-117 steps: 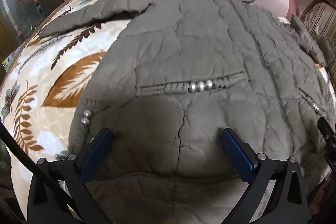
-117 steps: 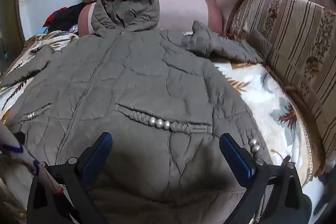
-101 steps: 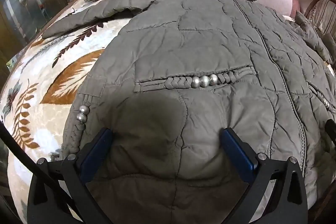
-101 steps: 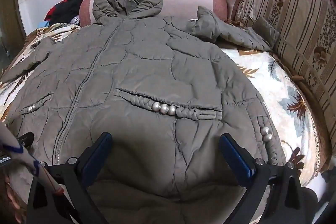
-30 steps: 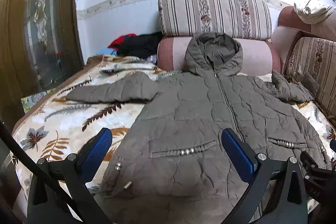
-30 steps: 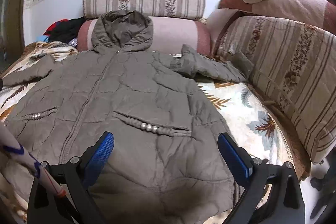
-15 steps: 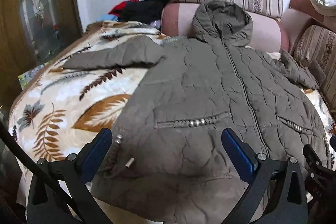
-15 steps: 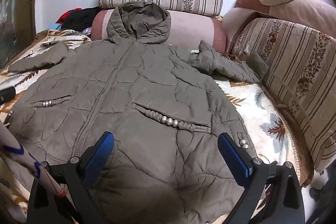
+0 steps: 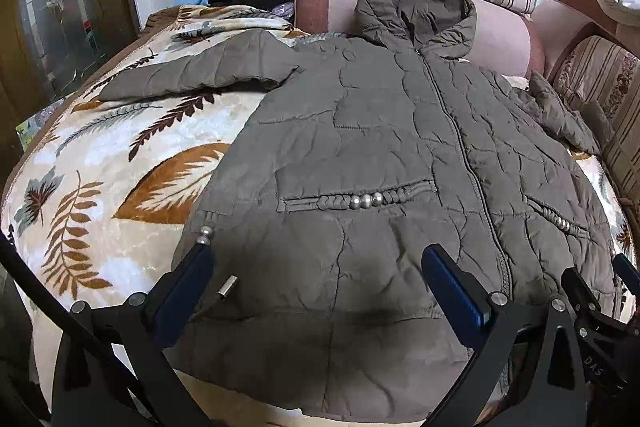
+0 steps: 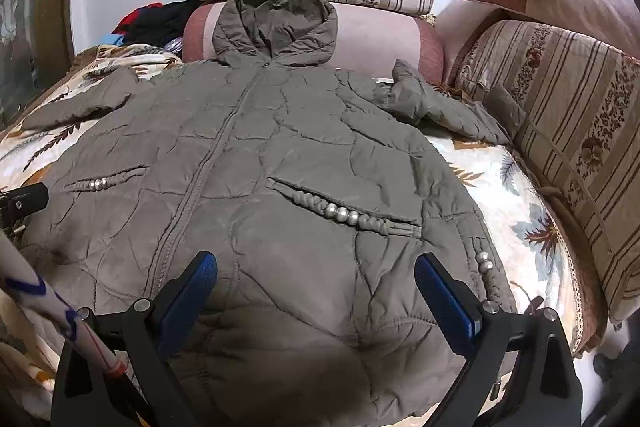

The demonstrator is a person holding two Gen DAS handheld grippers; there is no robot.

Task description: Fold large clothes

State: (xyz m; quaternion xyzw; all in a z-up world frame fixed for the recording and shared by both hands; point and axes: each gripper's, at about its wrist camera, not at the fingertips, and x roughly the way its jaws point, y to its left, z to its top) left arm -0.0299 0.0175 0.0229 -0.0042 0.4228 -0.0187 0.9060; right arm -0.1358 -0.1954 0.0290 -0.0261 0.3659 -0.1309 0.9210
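Coat (image 9: 384, 155) fills the left wrist view, spread front-up on a leaf-print blanket (image 9: 104, 163), hood (image 9: 416, 7) far against a pink bolster (image 9: 500, 35), hem nearest us. Our left tongs (image 9: 316, 263) hang spread wide over the hem's left half, pinching nothing; the blue left pad (image 9: 184, 287) sits beside a silver cord end (image 9: 226, 286) and two beads (image 9: 205, 234), and the beaded pocket (image 9: 360, 199) lies just beyond the pads. One sleeve (image 9: 200, 71) stretches far left. At the right edge we see part of the other tongs.

From the right wrist, the coat (image 10: 280, 167) again lies under us. Our right tongs (image 10: 316, 275) are spread over the hem's right half, empty, with the right pocket (image 10: 344, 213) just beyond. The other sleeve (image 10: 436, 107) lies crumpled far right, near a striped cushion (image 10: 568, 115).
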